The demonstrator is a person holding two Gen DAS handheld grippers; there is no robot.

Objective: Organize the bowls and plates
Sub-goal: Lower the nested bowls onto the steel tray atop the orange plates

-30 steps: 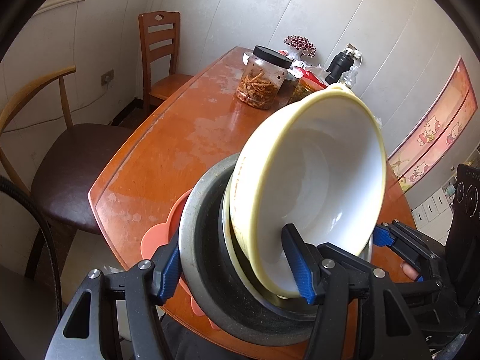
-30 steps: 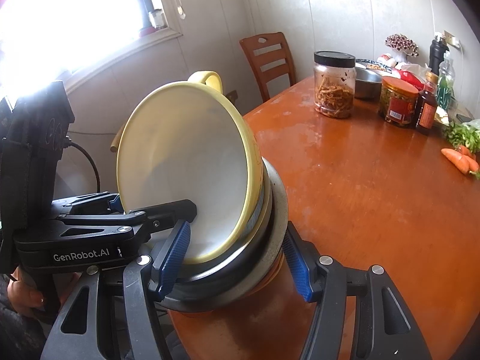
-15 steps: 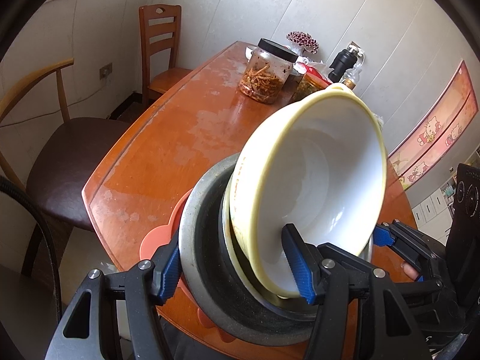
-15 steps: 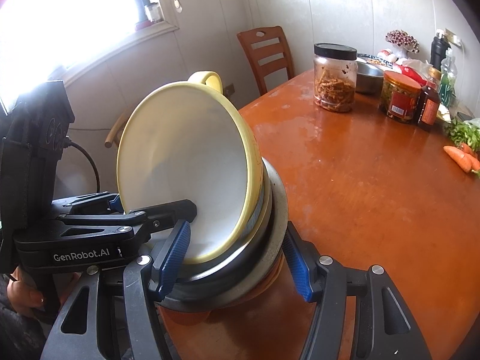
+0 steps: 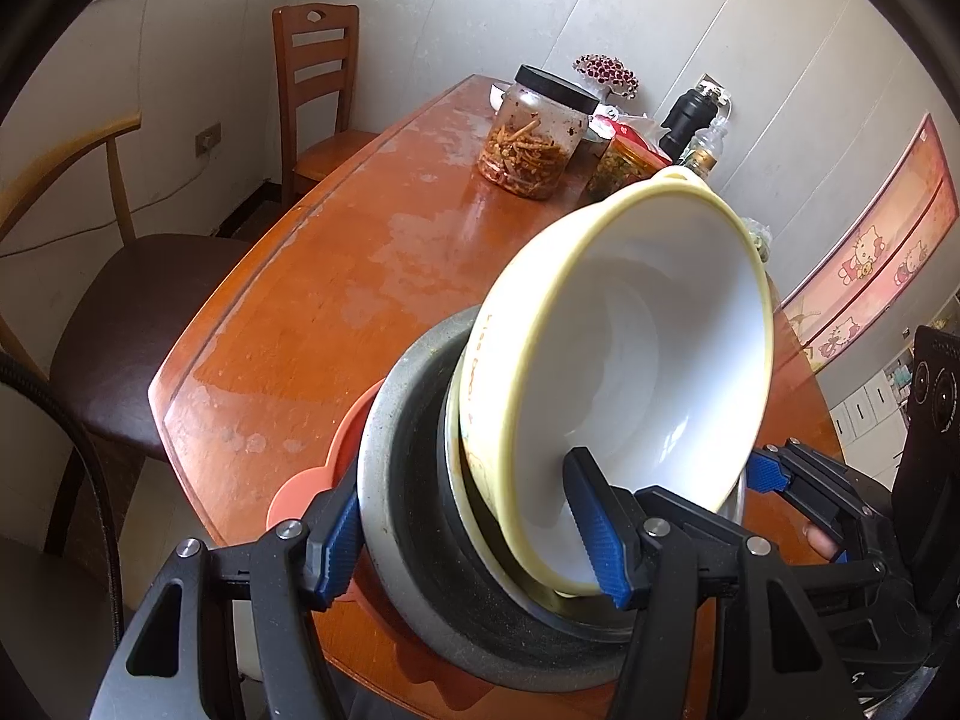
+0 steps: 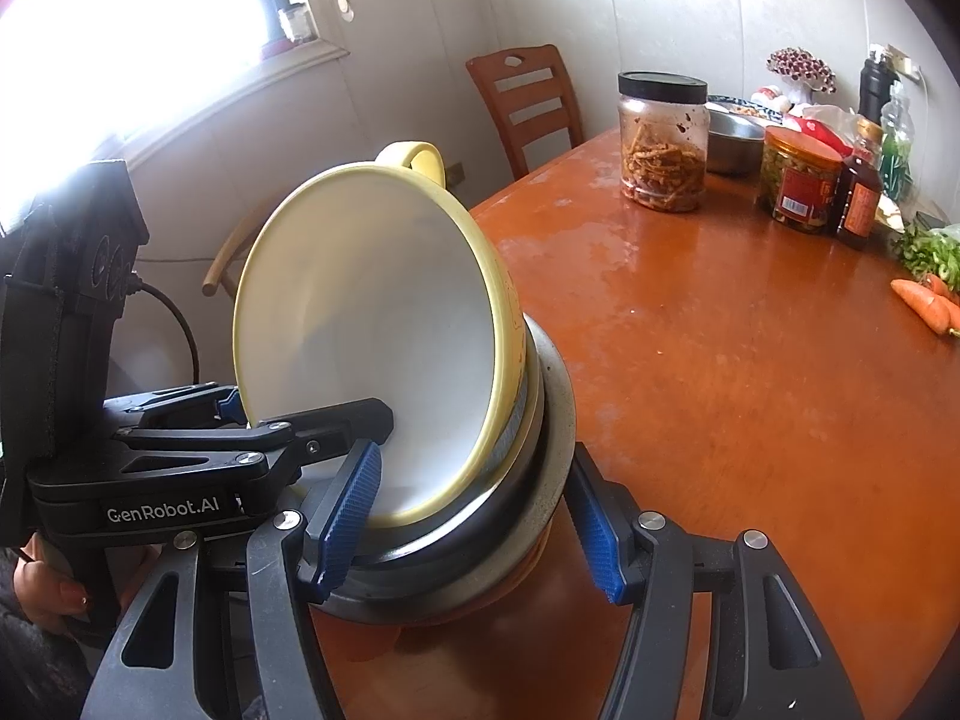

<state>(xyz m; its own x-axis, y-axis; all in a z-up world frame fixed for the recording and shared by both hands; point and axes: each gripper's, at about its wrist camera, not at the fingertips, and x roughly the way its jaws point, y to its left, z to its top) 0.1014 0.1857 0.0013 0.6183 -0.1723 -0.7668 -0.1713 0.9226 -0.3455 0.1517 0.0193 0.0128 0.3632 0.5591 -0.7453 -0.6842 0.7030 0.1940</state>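
1. The stack of dishes [image 5: 540, 510] is off the table: a yellow bowl [image 5: 636, 360] nested in a steel bowl, that in a grey dish [image 5: 414, 546], with a pink plate [image 5: 300, 489] outermost. It is tipped on edge, the yellow bowl's mouth turned toward the right gripper's side.
2. The left gripper [image 5: 468, 534] is clamped across the stack's thickness: one blue pad inside the yellow bowl, the other behind the grey dish, against the pink plate.
3. The right gripper [image 6: 474, 534] clamps the same stack from the opposite side; both are equally near, their tips almost meeting at the lower rim.
4. The wooden table [image 6: 750, 360] lies beyond and below the stack, bare nearby.
5. A jar [image 6: 663, 144] and bottles stand well apart at its far end.
6. Judgement: setting down calls for righting the stack first.
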